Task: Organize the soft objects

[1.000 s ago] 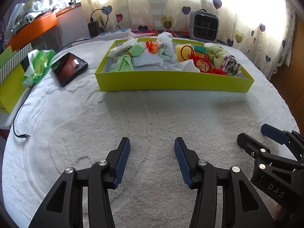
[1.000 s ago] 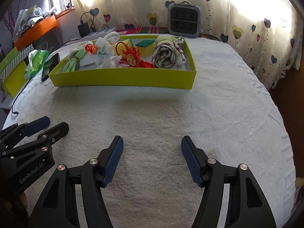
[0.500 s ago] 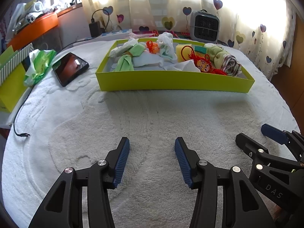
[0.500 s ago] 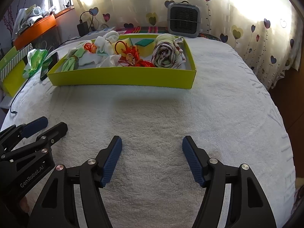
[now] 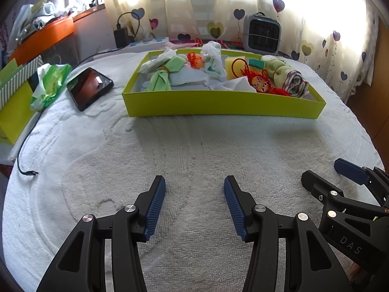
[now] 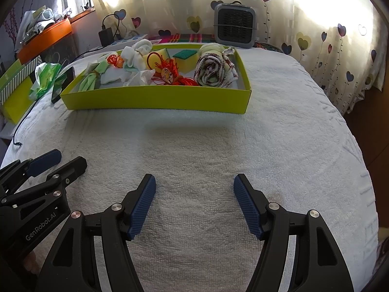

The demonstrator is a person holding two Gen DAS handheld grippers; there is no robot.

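Observation:
A lime-yellow tray (image 5: 218, 104) (image 6: 155, 101) stands at the far side of the white towel. It holds several soft things: a tied green cloth (image 5: 161, 77), white socks (image 5: 214, 51), a yellow sponge (image 5: 231, 64), a red knotted tassel (image 5: 260, 81) and a rolled patterned towel (image 5: 295, 82) (image 6: 212, 69). My left gripper (image 5: 194, 193) is open and empty, low over the towel in front of the tray. My right gripper (image 6: 194, 188) is open and empty beside it, to the right. Each shows at the edge of the other's view.
A black phone (image 5: 90, 87) and a crumpled green bag (image 5: 48, 82) lie left of the tray. A cable end (image 5: 30, 172) lies at the left edge. A grey heater (image 5: 262, 35) stands behind the tray. A yellow box (image 5: 12, 112) and an orange shelf (image 5: 43, 37) are at far left.
Both grippers have drifted back slightly from the tray and stay open. Nothing in the tray has moved.

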